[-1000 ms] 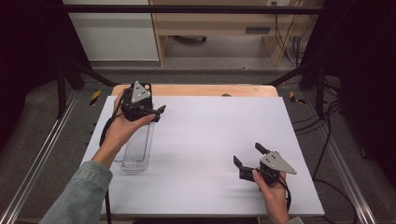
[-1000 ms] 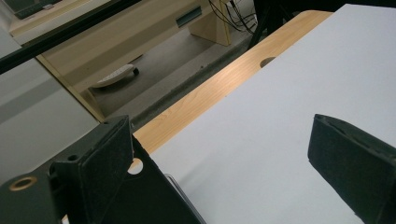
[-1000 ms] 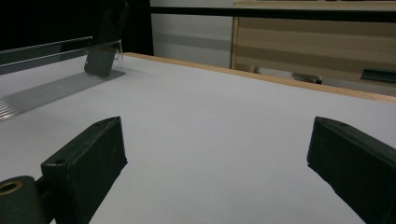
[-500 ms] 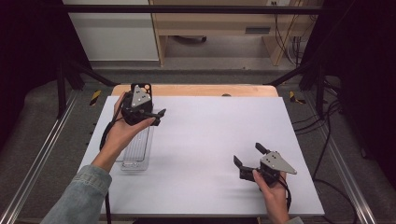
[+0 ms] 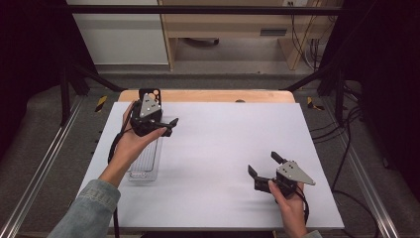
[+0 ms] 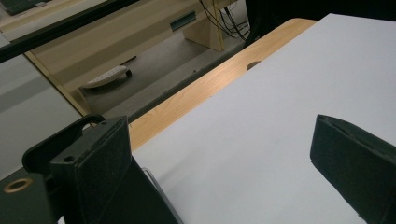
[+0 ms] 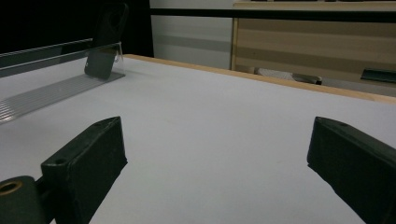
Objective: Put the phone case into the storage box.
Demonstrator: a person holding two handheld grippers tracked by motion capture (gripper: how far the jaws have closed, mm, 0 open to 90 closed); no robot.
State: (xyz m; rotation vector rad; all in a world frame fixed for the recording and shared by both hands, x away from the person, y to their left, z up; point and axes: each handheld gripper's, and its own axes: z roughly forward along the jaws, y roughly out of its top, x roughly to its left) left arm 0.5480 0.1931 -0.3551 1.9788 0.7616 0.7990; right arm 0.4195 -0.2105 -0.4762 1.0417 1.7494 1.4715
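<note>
Your left hand-held gripper hung released above the clear ridged tray, seemingly poised to grasp it, while your right hand-held gripper waited released on the worktop.

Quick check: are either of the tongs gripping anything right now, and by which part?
Nothing is held. The left tongs are open above the far end of the clear tray; the right tongs are open over the bare white table.
</note>
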